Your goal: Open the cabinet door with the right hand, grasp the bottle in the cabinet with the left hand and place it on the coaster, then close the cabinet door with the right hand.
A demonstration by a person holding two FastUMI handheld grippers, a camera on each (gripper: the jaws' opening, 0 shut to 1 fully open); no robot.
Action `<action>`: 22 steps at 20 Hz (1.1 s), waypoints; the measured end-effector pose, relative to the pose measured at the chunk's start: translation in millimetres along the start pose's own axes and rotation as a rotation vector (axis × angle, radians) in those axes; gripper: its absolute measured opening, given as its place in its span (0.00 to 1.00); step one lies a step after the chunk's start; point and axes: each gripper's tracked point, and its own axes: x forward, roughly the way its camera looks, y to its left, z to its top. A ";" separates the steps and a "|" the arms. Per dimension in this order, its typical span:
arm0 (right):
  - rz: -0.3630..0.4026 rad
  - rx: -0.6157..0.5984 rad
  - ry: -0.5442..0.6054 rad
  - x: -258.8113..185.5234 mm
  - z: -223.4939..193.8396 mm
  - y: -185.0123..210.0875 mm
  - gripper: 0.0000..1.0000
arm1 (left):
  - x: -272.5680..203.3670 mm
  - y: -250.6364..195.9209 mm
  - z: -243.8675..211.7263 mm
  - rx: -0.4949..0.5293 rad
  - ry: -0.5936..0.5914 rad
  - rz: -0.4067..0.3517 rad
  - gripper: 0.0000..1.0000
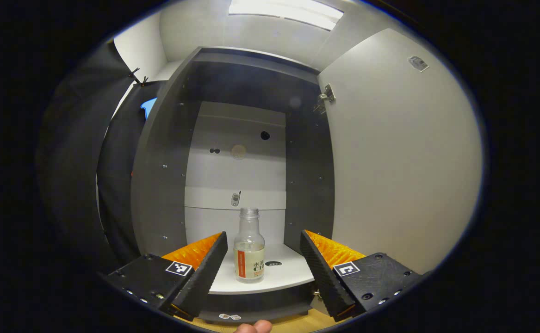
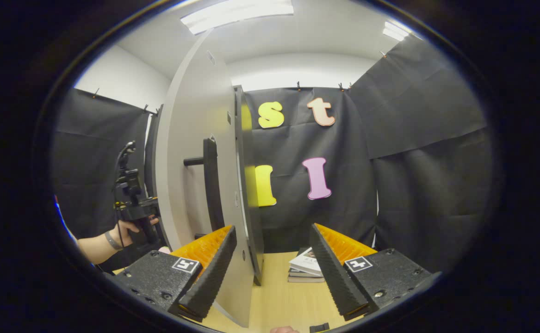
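The cabinet door (image 1: 399, 157) stands swung wide open to the right, so the opening step looks done and the step in hand appears to be the left-hand reach for the bottle (image 1: 249, 247). In the left gripper view, going left to right: the dark side wall of the cabinet (image 1: 158, 175), then the pale shelf (image 1: 293, 270) inside it, where the clear, uncapped bottle stands upright near the front edge. The left tool (image 1: 264, 261) is spread wide and grasping nothing; the bottle sits between its two fingers in the picture but farther in, apart from both. A fingertip of the person shows at the bottom edge. The next move likely calls for pushing the left tool straight forward until the fingers flank the bottle's body, then closing on it. In the right gripper view, from left to right: the person's hand (image 2: 128, 227) holds the other gripper up beside the cabinet, then the door is seen nearly edge-on with its dark bar handle (image 2: 210, 182), then a stack of books (image 2: 307, 267) lies on the wooden surface (image 2: 279, 296). The right tool (image 2: 273, 273) is released, fingers wide, gripping nothing; the door's lower edge runs between them, close to the left finger, though I cannot tell whether it touches.
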 end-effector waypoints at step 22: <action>-0.048 -0.035 0.020 8.5 2.4 -6.5 0.96 | 120.3 32.7 -44.7 0.051 0.095 0.049 0.67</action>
